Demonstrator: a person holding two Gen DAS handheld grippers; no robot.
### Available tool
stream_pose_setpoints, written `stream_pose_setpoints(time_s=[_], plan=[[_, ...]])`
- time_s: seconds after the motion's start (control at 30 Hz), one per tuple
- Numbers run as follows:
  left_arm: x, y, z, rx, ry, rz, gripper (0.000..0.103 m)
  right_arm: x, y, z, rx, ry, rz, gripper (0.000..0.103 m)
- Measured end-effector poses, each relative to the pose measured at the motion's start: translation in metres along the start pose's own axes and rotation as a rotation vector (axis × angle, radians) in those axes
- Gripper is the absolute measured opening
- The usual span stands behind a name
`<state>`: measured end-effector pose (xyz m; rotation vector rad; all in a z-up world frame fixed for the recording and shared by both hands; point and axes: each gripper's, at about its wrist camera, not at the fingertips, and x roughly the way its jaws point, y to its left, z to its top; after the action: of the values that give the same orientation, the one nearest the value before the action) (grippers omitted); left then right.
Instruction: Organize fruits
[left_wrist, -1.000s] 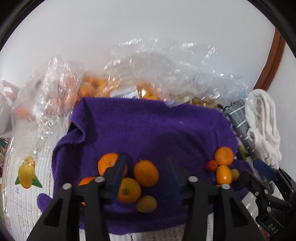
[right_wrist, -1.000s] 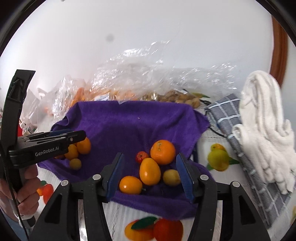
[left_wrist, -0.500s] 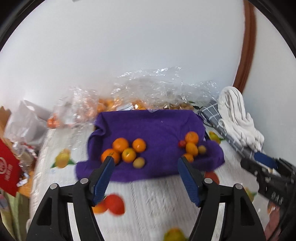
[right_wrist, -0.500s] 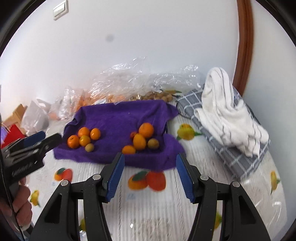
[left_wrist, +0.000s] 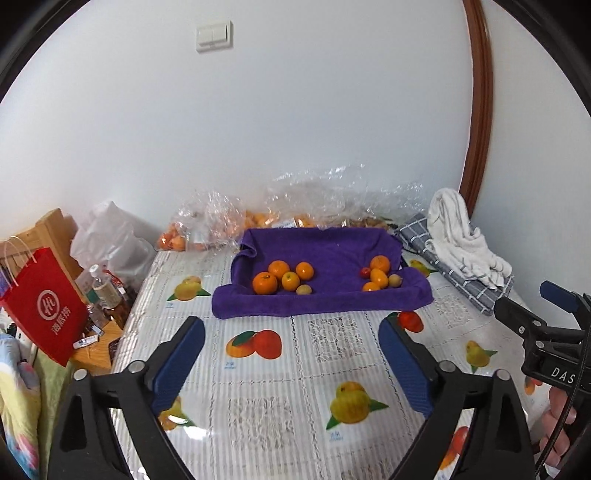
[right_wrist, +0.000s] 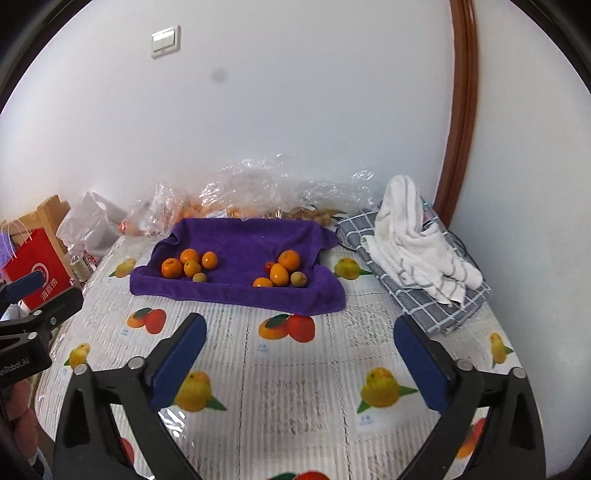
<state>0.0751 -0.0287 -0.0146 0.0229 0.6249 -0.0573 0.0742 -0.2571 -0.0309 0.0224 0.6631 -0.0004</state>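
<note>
A purple towel (left_wrist: 332, 258) (right_wrist: 236, 240) lies at the back of the fruit-print table. On it sit two groups of fruit: a left group of oranges (left_wrist: 282, 278) (right_wrist: 188, 264) and a right group of oranges with a small red fruit (left_wrist: 378, 275) (right_wrist: 282, 271). My left gripper (left_wrist: 291, 354) is open and empty, well in front of the towel. My right gripper (right_wrist: 299, 347) is open and empty too, also well back from the towel. The right gripper's body also shows at the right edge of the left wrist view (left_wrist: 546, 336).
Clear plastic bags of fruit (left_wrist: 295, 218) lie behind the towel against the wall. A white towel on a grey checked cloth (right_wrist: 417, 243) lies at the right. A red paper bag (left_wrist: 48, 306), bottles and a wooden chair stand left of the table.
Both grippers have pulled far back and up from the towel. Their jaws have opened wider. The fruit groups have stayed in place.
</note>
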Motion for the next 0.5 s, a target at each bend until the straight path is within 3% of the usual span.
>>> stream_pose_setpoints(time_s=[0.27,0.5], plan=[[-0.043,-0.009,-0.007,0.005,-0.058,0.004,0.103,-0.041,-0.006,-0.008,-0.005,-0.032,-0.022,0.102],[-0.049,-0.015,-0.005,0.001,-0.069,-0.006,0.103,-0.056,-0.012,-0.012,-0.004,-0.043,-0.044,0.102]])
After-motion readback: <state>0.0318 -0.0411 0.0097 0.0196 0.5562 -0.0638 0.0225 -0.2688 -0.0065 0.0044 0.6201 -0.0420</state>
